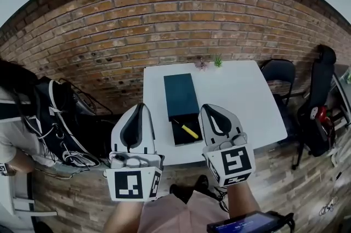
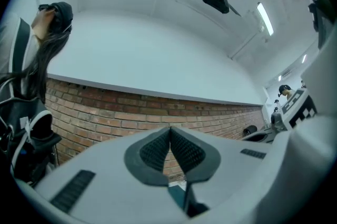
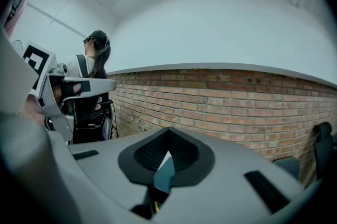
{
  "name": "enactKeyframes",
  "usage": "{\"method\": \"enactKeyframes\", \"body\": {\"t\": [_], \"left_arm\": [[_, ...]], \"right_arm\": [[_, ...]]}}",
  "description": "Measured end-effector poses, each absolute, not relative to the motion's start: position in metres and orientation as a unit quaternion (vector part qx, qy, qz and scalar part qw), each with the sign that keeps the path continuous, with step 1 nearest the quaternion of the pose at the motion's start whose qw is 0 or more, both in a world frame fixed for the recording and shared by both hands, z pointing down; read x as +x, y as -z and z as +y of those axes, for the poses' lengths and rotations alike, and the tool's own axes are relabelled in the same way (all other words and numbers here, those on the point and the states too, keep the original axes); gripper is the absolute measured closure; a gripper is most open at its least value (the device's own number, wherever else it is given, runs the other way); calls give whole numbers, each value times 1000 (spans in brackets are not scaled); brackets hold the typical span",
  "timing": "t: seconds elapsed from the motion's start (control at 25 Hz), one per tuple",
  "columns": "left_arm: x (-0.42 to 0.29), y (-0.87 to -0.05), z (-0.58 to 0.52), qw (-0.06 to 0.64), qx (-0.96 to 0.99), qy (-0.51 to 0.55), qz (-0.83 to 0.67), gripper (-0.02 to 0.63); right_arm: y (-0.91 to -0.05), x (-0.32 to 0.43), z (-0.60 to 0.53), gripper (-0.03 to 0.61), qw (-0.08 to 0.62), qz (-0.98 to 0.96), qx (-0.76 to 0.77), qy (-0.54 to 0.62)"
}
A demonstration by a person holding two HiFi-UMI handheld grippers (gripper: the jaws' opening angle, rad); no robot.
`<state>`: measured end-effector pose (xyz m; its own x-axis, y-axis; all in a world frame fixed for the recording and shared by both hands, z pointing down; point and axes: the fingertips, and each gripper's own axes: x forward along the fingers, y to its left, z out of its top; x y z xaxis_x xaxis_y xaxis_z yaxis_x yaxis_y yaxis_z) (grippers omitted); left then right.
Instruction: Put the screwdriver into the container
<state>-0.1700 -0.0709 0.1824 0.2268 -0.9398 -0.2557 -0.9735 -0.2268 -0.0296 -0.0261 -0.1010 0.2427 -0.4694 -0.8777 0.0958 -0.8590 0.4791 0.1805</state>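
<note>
A yellow-handled screwdriver lies on a black tray at the near end of a dark teal container on the white table. My left gripper hovers at the table's front left edge, jaws shut and empty; its pads meet in the left gripper view. My right gripper hangs just right of the screwdriver, also shut with nothing held. In the right gripper view its closed tips point at the brick wall, with a sliver of the teal container showing below them.
Two small plants stand at the table's far edge. A black chair and a black bag are to the right. A backpack with cables and a person are on the left. Brick surrounds the table.
</note>
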Motion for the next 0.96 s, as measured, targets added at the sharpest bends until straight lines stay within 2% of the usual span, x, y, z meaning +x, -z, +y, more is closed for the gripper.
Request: {"method": "enactKeyframes", "body": {"t": [0.96], "left_arm": [[-148,-181,-67,97,-787,-93,603,601]], "right_arm": [[-231,-10,-90,580,78,-851,514,72]]}}
